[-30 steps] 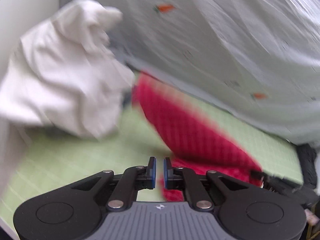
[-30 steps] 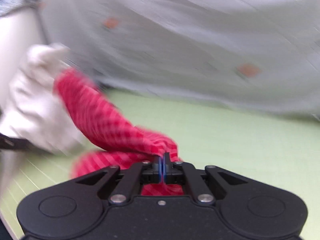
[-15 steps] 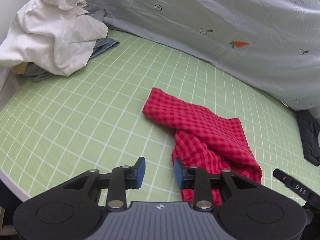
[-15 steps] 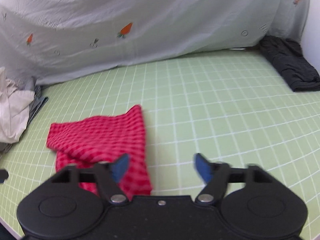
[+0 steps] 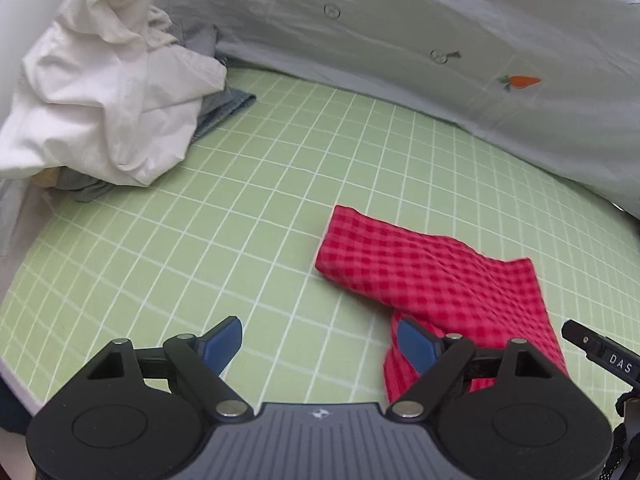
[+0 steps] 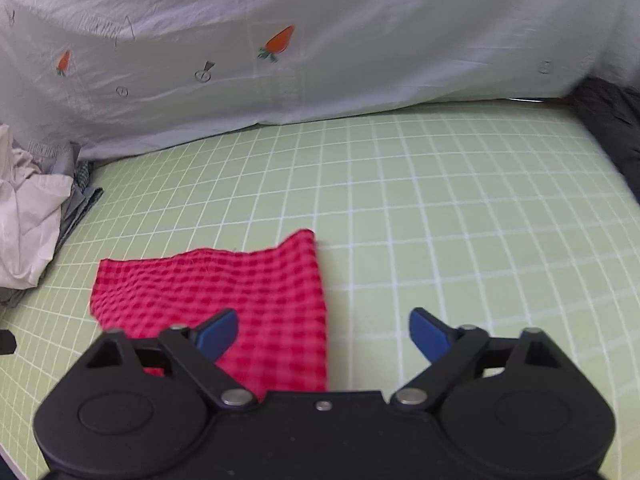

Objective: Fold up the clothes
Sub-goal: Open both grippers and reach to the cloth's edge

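A red checked cloth (image 5: 436,280) lies crumpled and partly doubled over on the green grid mat (image 5: 224,248). In the left wrist view it is at the right, its near end beside my left gripper's right finger. My left gripper (image 5: 320,344) is open and empty above the mat. In the right wrist view the cloth (image 6: 224,288) lies at lower left, under my right gripper's left finger. My right gripper (image 6: 324,334) is open wide and empty.
A pile of white and grey clothes (image 5: 104,92) sits at the mat's far left, also showing in the right wrist view (image 6: 28,220). A pale carrot-print sheet (image 6: 320,40) hangs along the back. Dark clothing (image 6: 612,120) lies at the far right. The mat's near edge (image 5: 16,384) is at lower left.
My right gripper let go of the red cloth, which dropped onto the mat. Both grippers opened wide and drew back from the cloth.
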{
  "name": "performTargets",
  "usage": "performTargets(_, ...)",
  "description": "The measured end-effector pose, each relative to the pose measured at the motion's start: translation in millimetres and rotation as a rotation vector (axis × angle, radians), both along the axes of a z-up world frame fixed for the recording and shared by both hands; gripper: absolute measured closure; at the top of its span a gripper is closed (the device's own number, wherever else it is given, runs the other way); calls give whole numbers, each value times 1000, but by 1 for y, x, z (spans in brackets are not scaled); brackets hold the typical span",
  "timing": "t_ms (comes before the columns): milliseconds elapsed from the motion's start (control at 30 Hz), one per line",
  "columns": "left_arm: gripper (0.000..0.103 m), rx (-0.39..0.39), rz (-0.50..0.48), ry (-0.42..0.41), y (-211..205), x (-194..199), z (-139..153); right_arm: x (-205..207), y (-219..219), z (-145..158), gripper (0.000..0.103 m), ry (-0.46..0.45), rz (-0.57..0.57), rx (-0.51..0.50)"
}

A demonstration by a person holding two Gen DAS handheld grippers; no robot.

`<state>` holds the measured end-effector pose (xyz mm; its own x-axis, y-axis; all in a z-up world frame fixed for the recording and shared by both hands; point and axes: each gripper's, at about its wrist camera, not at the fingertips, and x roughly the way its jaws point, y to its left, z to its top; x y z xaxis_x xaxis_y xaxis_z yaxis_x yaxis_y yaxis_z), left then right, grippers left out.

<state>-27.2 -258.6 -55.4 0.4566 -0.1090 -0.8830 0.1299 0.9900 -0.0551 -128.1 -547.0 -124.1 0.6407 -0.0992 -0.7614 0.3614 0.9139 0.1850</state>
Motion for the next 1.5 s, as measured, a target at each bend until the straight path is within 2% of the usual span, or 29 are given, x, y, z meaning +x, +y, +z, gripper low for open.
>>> performTargets(67,18,10,-5,16,-2,20,-5,22,-2,-10,28,36,8,21)
performTargets(200,18,12,-24,22,-6,49,-12,58,-3,-30,31,112,39,47)
performTargets(267,18,15,-17,40,-6,59,-19,70,-1,-40,38,142,64,54)
performTargets(367,18,22,0,59,-4,69,-27,76,6,-44,64,144,110,40)
performTargets(400,18,21,7,60,-3,69,-28,74,8,-42,95,129,124,31)
performTargets(433,18,20,14,64,-3,71,-29,73,10,-39,102,115,138,23)
performTargets(500,18,19,29,70,-2,73,-32,63,12,-20,103,46,157,-25)
performTargets(600,18,24,41,65,-3,76,-32,40,6,21,103,-97,125,-101)
performTargets(633,18,26,41,61,-5,77,-32,30,-2,36,103,-147,72,-126)
performTargets(700,18,34,33,55,-9,77,-32,10,-29,58,103,-189,-129,-203)
performTargets(733,18,38,27,53,-12,78,-33,0,-44,62,103,-183,-245,-254)
performTargets(767,18,37,18,56,-16,78,-34,-5,-60,58,103,-135,-324,-299)
performTargets(833,18,31,-13,73,-26,79,-38,-10,-88,40,102,18,-427,-380)
performTargets(867,18,29,-32,81,-33,80,-40,-15,-99,35,102,56,-460,-373)
performTargets(900,18,28,-50,89,-39,80,-42,-20,-106,32,97,66,-478,-331)
performTargets(967,18,23,-94,92,-53,80,-44,-32,-120,27,78,88,-516,-248)
performTargets(1000,18,21,-111,95,-60,80,-46,-37,-123,25,61,85,-534,-211)
performTargets(1033,18,18,-125,99,-67,80,-48,-42,-123,23,51,73,-551,-177)
performTargets(1100,18,13,-152,108,-82,82,-52,-41,-121,18,46,75,-563,-132)
performTargets(1200,18,-1,-204,106,-104,87,-57,-36,-116,11,45,88,-572,-72)
performTargets(1267,18,-5,-229,104,-117,95,-61,-33,-113,6,41,97,-578,-32)
performTargets(1333,20,-14,-253,106,-129,103,-67,-23,-107,3,30,92,-547,-28)
performTargets(1500,29,-69,-378,137,-158,119,-81,9,-101,-1,28,90,-494,-25)
